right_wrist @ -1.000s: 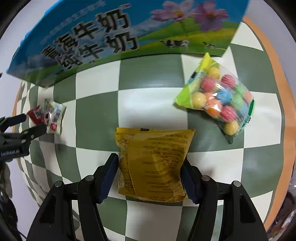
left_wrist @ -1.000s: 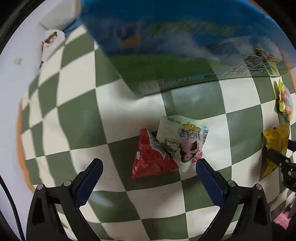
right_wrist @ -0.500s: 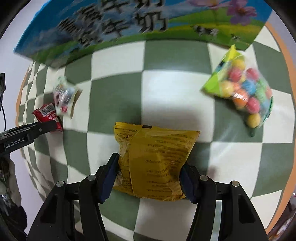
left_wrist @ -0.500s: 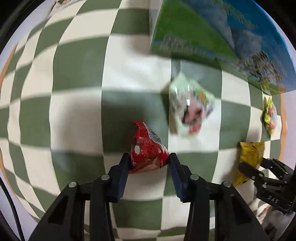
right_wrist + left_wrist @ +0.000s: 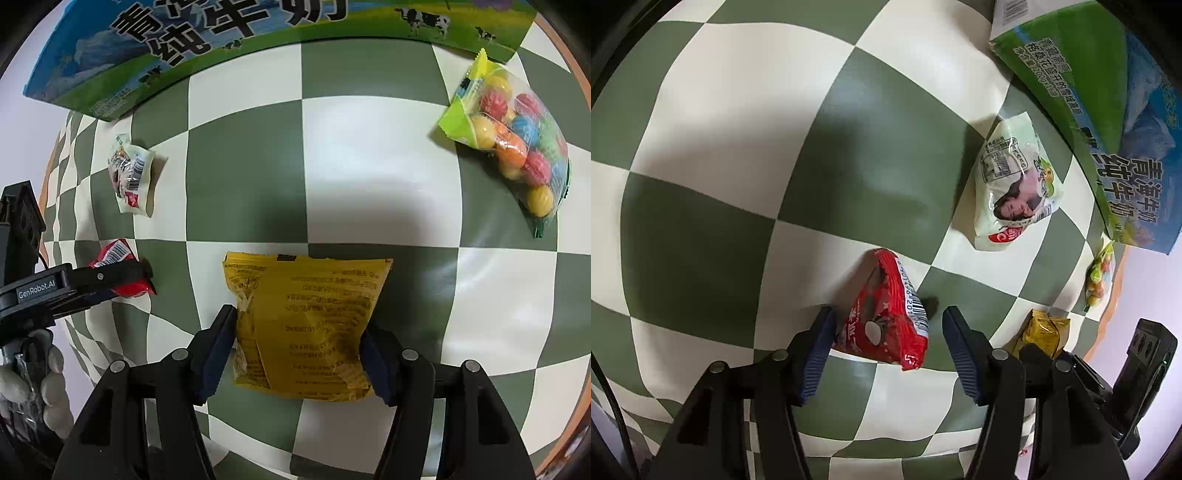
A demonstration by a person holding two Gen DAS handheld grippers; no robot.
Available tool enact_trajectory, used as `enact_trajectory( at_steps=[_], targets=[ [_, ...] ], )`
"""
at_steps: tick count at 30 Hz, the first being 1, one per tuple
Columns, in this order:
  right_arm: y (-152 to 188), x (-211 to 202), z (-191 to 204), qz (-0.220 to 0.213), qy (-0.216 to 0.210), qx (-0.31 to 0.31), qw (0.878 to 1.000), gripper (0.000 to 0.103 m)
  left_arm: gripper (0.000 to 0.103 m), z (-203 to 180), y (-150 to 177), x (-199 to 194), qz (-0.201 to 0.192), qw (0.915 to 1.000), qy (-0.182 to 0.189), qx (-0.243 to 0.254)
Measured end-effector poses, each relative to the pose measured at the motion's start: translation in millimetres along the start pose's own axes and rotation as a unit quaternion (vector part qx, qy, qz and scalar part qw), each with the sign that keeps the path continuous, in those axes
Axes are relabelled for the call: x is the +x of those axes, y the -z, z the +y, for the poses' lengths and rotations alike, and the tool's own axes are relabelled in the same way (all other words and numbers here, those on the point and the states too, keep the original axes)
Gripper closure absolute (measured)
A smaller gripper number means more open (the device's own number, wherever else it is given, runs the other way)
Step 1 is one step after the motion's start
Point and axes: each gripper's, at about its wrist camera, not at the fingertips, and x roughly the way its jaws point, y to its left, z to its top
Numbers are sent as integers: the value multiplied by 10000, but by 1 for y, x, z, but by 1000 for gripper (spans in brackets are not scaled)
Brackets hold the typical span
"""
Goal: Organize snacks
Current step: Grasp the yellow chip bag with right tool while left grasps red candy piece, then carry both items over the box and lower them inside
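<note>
In the left wrist view, the left gripper (image 5: pixel 886 345) points down at the red snack pack (image 5: pixel 886 317). Its jaws are opening, with the pack between them: the left pad touches it and the right pad stands off, so this looks like a letting go or a fresh try. The white snack pack (image 5: pixel 1012 184) lies farther off to the right, just beside the milk box (image 5: pixel 1108 122). To the left the checked cloth (image 5: pixel 738 147) has lots of free room. In the right wrist view, the right gripper (image 5: pixel 299 350) squeezes the yellow snack bag (image 5: pixel 306 325) at both sides, though its jaws are opening a little. The candy ball bag (image 5: pixel 513 144) sits far right, near the cloth's edge, with bare cloth between.
</note>
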Motion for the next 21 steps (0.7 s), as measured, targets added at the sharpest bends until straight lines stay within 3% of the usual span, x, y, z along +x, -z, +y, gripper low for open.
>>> enact_trajectory(
  at_steps=[3,9,15,21],
  targets=[
    [5,1,0,-81,176,-175,9997,38,59,-20,14,-1,-239,9986,-429,184],
    [18,-1,17,-259,300,-355,9986,44,61,-50,41,3,-295,9940,-756,738],
    [21,-23,12,-392,43,-211,9990,47,61,-62,54,-4,-323,9914,-695,1061],
    [18,-65,5,-712,-317,-109,9969,47,61,-104,60,-56,-704,9841,-365,1586]
  ],
)
